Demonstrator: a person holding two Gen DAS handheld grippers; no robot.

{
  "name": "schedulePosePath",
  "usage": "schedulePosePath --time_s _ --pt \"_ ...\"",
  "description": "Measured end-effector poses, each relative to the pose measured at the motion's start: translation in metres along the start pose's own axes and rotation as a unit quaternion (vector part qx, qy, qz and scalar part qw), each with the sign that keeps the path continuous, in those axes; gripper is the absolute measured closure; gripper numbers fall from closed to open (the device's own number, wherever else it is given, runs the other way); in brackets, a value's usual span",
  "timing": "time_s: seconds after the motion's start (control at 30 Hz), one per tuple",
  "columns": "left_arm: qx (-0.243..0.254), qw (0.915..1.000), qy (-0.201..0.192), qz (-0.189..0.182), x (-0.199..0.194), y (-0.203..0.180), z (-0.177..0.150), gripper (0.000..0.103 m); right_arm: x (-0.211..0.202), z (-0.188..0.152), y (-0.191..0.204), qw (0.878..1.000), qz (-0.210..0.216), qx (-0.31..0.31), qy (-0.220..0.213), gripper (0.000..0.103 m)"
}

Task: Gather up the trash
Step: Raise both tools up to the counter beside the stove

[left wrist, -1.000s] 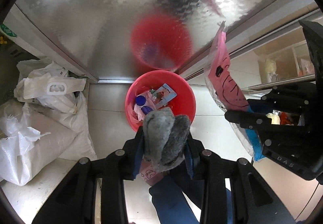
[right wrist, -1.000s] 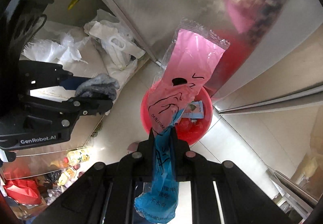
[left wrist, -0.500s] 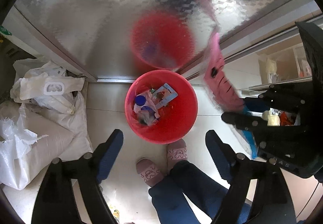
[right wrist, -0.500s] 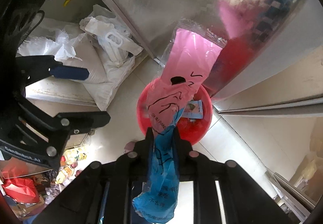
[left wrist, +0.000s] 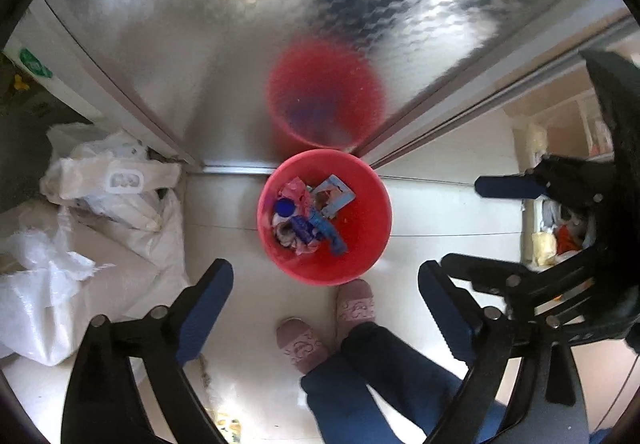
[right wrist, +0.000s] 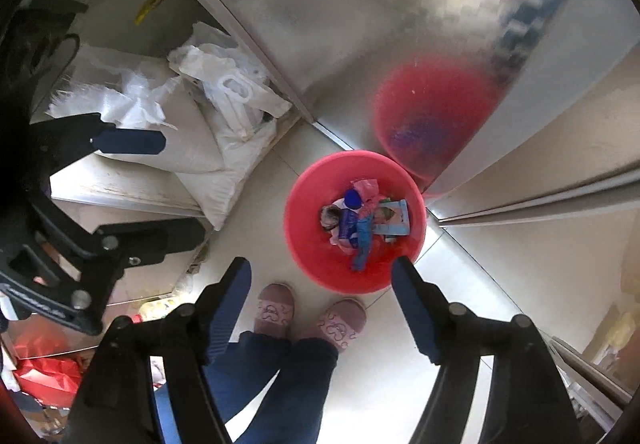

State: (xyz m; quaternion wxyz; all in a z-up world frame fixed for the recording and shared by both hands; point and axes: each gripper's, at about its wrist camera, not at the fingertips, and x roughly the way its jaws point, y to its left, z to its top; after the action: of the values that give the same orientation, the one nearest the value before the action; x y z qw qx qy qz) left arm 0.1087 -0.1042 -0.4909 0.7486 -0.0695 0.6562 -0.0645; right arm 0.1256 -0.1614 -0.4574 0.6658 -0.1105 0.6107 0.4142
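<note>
Both the left gripper (left wrist: 324, 308) and right gripper (right wrist: 322, 296) hang over the red bucket (left wrist: 362, 256), jaws opening, nothing between them. Wrappers (right wrist: 362, 234) lie inside.

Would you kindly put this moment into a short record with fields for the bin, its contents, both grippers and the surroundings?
bin: red bucket on the pale tiled floor, against a reflective metal panel
contents: pink-and-blue plastic wrapper, blue bottle cap, pale blue card, other crumpled scraps
left gripper: jaws opening, nothing between them
right gripper: jaws opening, nothing between them
person: pink slippers just short of the bucket
beside: white sacks on the floor
</note>
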Motion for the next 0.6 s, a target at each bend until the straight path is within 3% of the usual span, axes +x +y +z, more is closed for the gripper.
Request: schedulePosePath --time_s 0.17,0.6 --pt "0.009 0.9998 -0.009 0.014 -0.039 -0.011 -0.007 0.010 -0.033 -0.003 0.012 1.000 -0.002 -0.004 -0.008 0.025" --pt "-0.010 0.9984 -0.047 0.029 -0.152 -0.026 -0.023 0.010 -0.132 -0.010 0.053 0.999 -0.005 -0.024 -0.032 0.020"
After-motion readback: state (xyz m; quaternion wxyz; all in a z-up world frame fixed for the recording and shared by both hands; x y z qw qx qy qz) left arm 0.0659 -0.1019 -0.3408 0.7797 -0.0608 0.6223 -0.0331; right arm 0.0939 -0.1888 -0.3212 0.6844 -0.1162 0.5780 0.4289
